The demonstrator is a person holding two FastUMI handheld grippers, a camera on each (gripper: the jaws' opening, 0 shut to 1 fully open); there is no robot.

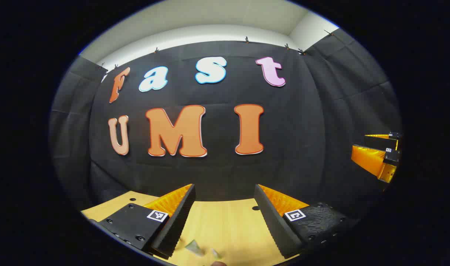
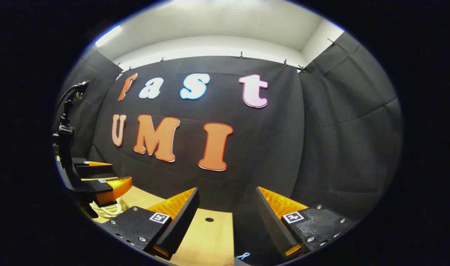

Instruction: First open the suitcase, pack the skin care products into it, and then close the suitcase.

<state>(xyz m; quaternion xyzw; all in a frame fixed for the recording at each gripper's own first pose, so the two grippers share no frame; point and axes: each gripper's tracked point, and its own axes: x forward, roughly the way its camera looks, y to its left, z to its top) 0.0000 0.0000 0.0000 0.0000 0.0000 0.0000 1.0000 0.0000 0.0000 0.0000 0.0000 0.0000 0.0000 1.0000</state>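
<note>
Both your claws are held up and level, looking at the booth wall rather than down at the work. In the left gripper view, your left claw stands with its jaws well apart and nothing between them. Below it lies the wooden table, with a few small pale bits at the bottom edge, too blurred to name. Your right claw shows at the right edge of that frame, level with the left.

In the right gripper view, the right claw is likewise spread wide and empty over the table. The left claw sits at the lower left of the frame, with white cord coiled under it.

Neither the suitcase nor the skin care products can be placed from these frames. By my judgement they lie below and nearer to you than where the claws now point, so opening has not started. Tip both claws down first. Which one is nearer the case cannot be told yet.
</note>
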